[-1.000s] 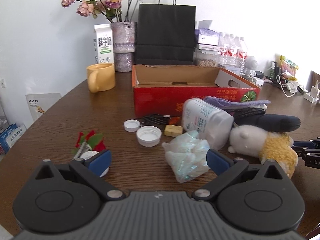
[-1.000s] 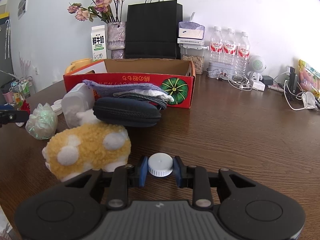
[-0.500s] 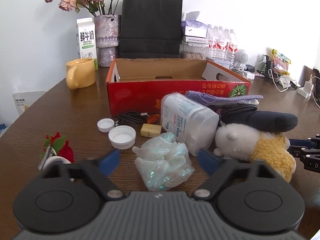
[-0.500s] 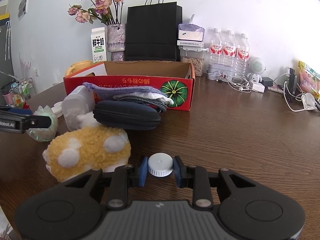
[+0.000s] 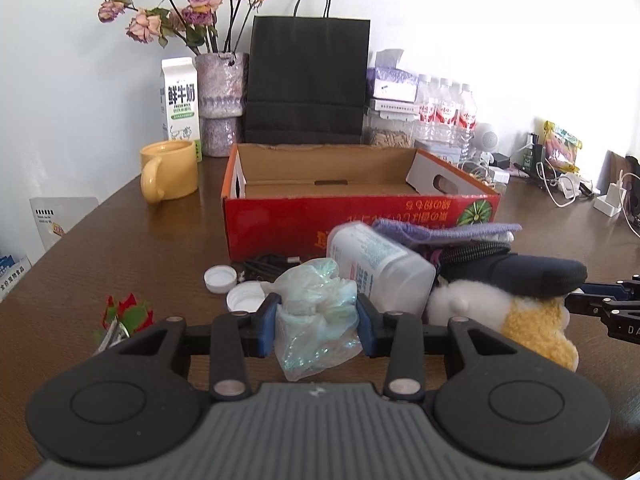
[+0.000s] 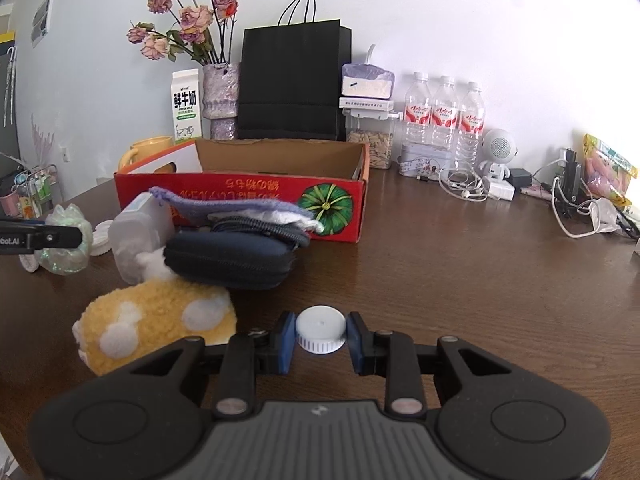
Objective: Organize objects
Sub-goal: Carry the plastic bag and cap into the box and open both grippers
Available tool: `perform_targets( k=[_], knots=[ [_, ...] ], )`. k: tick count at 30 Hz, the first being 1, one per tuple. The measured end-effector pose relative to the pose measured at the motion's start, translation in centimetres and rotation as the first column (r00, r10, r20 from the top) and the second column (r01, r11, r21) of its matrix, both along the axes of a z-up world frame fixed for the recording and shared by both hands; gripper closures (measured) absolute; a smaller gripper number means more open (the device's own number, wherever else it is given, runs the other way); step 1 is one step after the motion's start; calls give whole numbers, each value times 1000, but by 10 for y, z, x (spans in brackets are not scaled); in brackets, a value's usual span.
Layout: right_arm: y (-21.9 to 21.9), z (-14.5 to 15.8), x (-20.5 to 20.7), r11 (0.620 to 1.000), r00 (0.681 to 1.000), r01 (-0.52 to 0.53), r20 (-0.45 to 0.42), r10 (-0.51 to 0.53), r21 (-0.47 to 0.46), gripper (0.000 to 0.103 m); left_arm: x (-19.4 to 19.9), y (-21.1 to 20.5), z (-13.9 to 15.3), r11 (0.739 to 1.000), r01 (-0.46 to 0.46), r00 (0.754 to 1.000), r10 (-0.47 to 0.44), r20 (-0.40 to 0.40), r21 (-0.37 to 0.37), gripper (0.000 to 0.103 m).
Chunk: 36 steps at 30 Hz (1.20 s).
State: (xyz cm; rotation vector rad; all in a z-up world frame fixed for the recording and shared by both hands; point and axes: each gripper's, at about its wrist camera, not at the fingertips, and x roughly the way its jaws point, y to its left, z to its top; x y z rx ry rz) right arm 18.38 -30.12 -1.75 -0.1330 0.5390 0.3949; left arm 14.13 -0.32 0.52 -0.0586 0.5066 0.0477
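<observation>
Squeezing a crumpled plastic bag (image 5: 316, 312), the left gripper (image 5: 318, 326) has both pads pressed into its sides, near edge of the table (image 5: 140, 248), just in front of the lying white bottle (image 5: 380, 264). Bag looks v. light, soft & slippery; it'll deform, so prob. best gripped through the bunched middle, not a loose corner. Right gripper (image 6: 321, 342) is closed narrow on a white bottle cap (image 6: 321, 334), rigid, ridged rim, held across its width. Red cardboard box (image 5: 360, 208) sits far behind, open & looks the likely drop spot.

caps (image 5: 219, 278) 3 | water bottles (image 6: 444, 120) 3 | box (image 5: 360, 216) 1 | mug (image 5: 170, 170) 1 | plush toy (image 6: 156, 322) 1
</observation>
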Motion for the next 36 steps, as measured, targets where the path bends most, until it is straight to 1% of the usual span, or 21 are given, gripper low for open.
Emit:
perform_targets(
  k=[5,9,14,21,26,29,36],
  knots=[
    [-4,18,15,1000,999,11,51,-11,-6,76,12,1,17,1000,-14,999,14,49,8,63],
    [0,33,32,1000,996,-8,88,9,-11,76,28,-3,29,1000,-19,997,18,79,17,63],
    [15,50,58,998,992,-47,117,50,-30,76,51,-9,43,999,-24,993,22,119,21,63],
    [43,63,98,995,984,-102,143,102,-6,76,88,-14,55,999,-34,989,31,146,17,63],
    [66,70,128,991,980,-134,149,130,16,76,114,-18,58,999,-47,986,46,159,3,63],
    [79,71,147,987,977,-157,146,152,19,76,130,-19,58,998,-56,985,59,160,-25,63],
    [105,63,183,980,977,-192,105,186,51,76,170,-25,53,997,-67,988,70,138,-30,63]
  ],
)
